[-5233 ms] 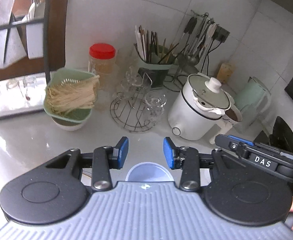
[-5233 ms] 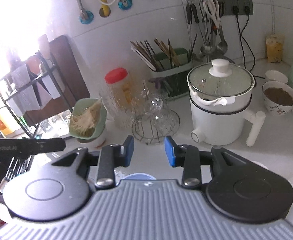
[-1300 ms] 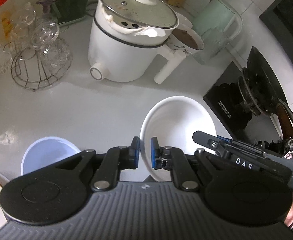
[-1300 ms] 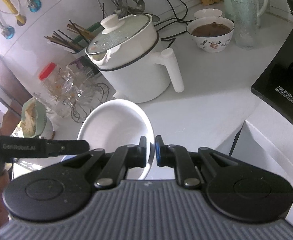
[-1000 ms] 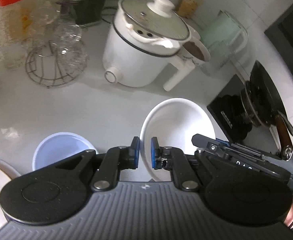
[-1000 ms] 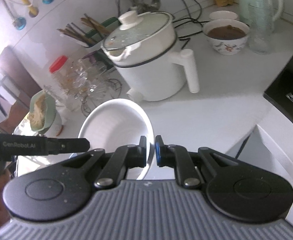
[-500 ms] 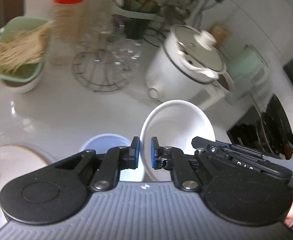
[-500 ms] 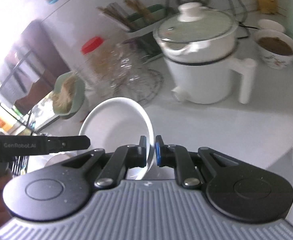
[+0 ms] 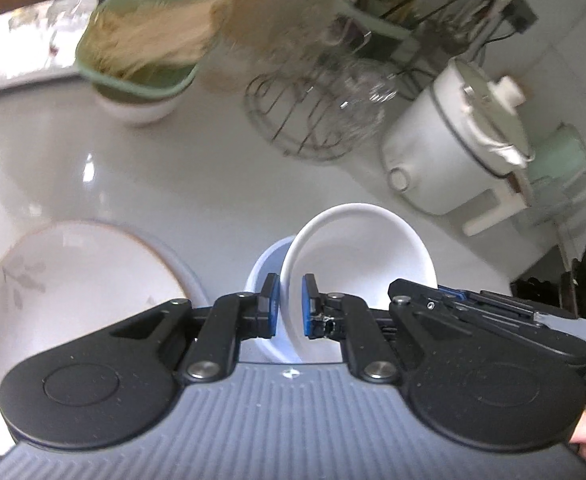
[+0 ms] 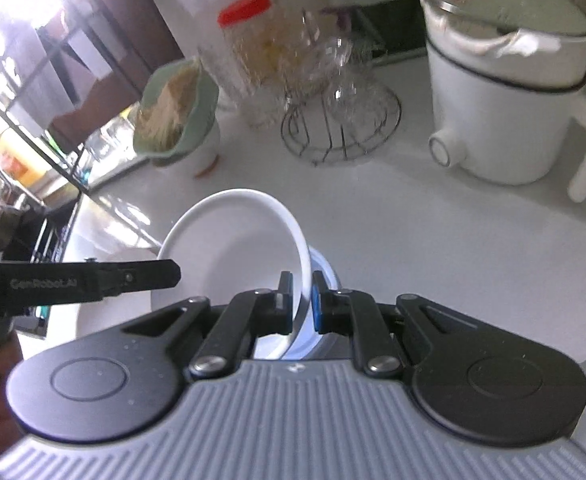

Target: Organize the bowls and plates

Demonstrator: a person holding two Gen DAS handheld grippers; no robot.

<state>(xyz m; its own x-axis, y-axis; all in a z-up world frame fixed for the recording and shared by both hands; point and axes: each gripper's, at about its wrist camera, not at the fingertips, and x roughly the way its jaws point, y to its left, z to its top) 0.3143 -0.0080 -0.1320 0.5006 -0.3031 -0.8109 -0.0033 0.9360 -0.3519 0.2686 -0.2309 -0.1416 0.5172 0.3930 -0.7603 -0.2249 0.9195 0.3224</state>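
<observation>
Left tongs (image 9: 290, 306): you have them pinched on the white bowl (image 9: 357, 256) rim.
Right tongs (image 10: 302, 304): clamped on the opposite rim of that bowl.
White bowl: tilted, held over the blue bowl (image 9: 263, 270).
Plate (image 9: 77, 280): on the counter (image 9: 197, 184), just beside the blue bowl.

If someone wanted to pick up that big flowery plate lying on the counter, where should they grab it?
Probably by its thin rim. The flowery plate lies flat on the counter, so only the raised edge offers anything to pinch. Coming in low from the near side looks best, with one finger slid under the lip and one on top. Both the left gripper and the right gripper are busy holding the white bowl.
</observation>
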